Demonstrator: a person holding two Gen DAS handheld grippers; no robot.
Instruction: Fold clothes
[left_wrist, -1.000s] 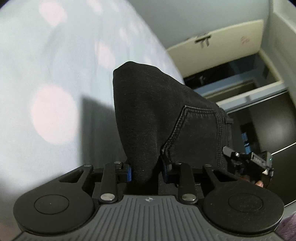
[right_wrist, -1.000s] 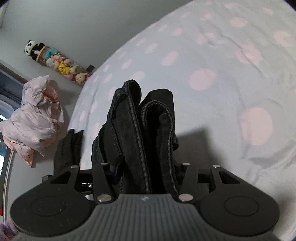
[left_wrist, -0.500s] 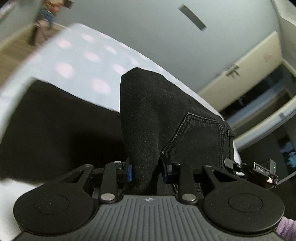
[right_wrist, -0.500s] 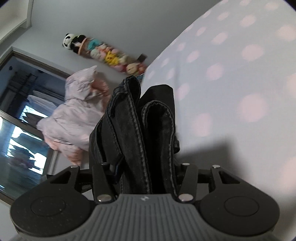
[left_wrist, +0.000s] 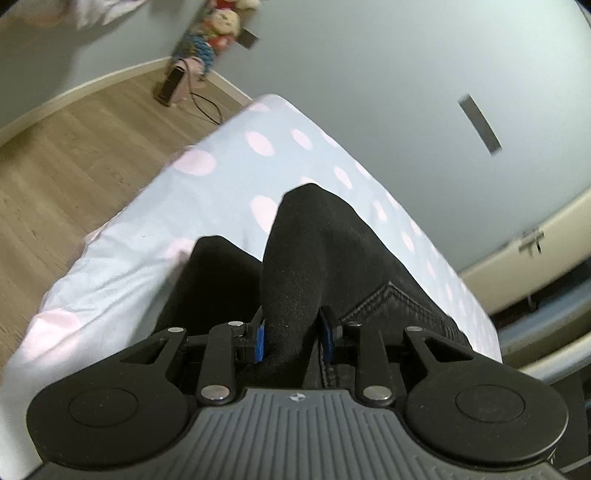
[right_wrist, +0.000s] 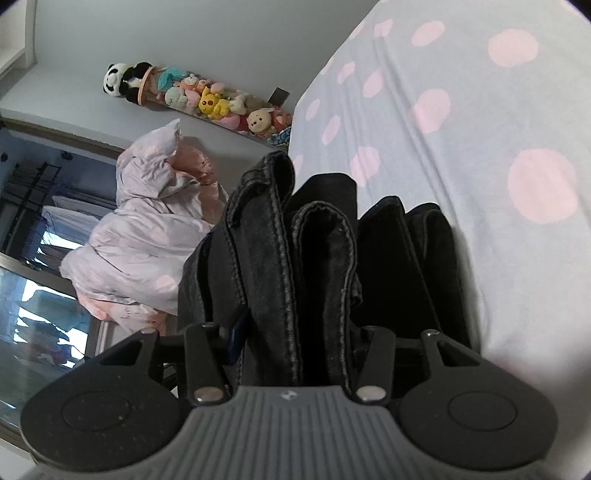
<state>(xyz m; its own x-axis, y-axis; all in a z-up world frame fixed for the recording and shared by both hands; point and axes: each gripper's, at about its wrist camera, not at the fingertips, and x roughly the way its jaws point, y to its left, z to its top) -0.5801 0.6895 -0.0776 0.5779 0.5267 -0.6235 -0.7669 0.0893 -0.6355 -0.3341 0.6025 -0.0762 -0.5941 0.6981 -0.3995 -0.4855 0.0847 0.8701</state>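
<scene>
Left wrist view: the left gripper (left_wrist: 291, 334) is clamped on a thick fold of black jeans (left_wrist: 325, 266), which rise straight ahead of the jaws above the spotted bed sheet (left_wrist: 221, 173).

Right wrist view: the right gripper (right_wrist: 295, 332) pinches about 2 bunched layers of the jeans (right_wrist: 280, 258), the sheet (right_wrist: 480, 147) lying to its right. Judging by this, both grippers carry the garment equally, its length strung between them.

Evenly lit, soft and dim indoors. Heavy fisheye bending and dark vignetting at corners. Motion blur above the pale blue pink-dotted bedsheet (left_wrist: 221, 206); black folded denim trousers (right_wrist: 280, 258) sharp, nearly detailless.
</scene>
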